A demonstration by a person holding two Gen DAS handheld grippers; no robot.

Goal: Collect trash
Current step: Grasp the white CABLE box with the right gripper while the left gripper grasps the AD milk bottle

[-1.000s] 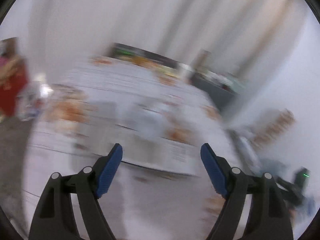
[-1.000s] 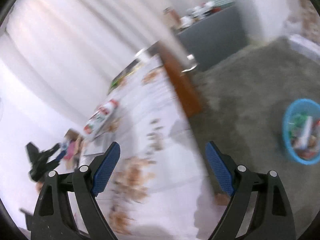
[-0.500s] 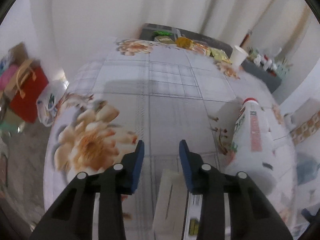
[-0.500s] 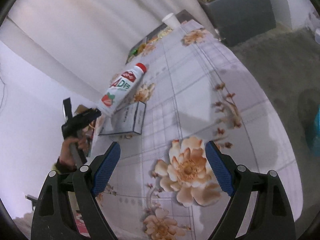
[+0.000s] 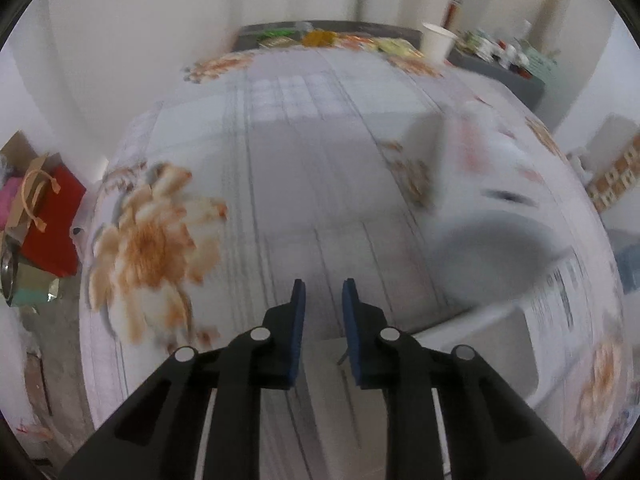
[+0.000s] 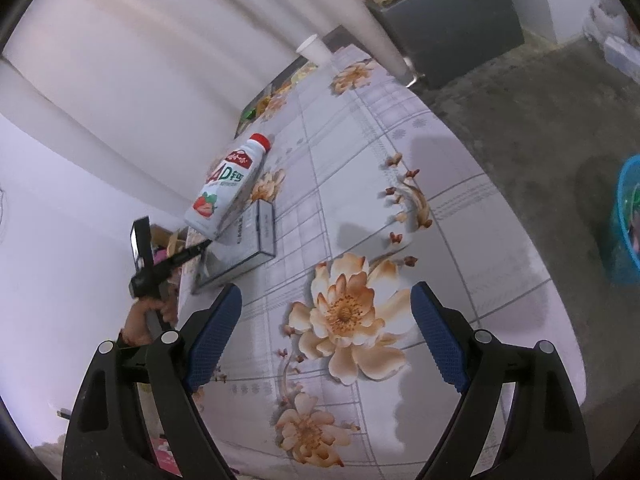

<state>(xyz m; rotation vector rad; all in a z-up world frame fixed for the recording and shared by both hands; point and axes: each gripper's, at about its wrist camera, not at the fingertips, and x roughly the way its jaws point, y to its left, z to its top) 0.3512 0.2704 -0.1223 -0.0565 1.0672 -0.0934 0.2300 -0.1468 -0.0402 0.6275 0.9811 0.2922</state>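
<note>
Two pieces of trash lying together near the left edge of the table (image 6: 400, 128): a flat white box (image 6: 244, 240) and, propped across its far end, a strawberry milk bottle (image 6: 228, 184) with a red cap, tilted and resting on the box. Neither lifted yet, as far as can be seen.

Just at the near end of the box, the left gripper (image 5: 322, 292), held by a hand (image 6: 140, 320), pointing steeply down. Jaws narrow, having just been closing, with a pale strip of what looks like the box's edge between the pads. Too blurred to tell whether actually pinched or only straddled.

Further out over the flowered cloth, the right gripper (image 6: 326, 308), fingers spread wide, nothing between them, hovering above a large printed blossom and well apart from both box and bottle.

At the far end of the table, a white paper cup (image 6: 316, 50) and a scatter of coloured wrappers (image 5: 320, 38), untouched.

Down on the floor to the right, a blue basket (image 6: 626, 220) with some items already inside, probably the collecting point.

Judged as partly under way: some trash already binned, a grasp on the box in hand, then bottle, cup and wrappers left to gather and carry over.
</note>
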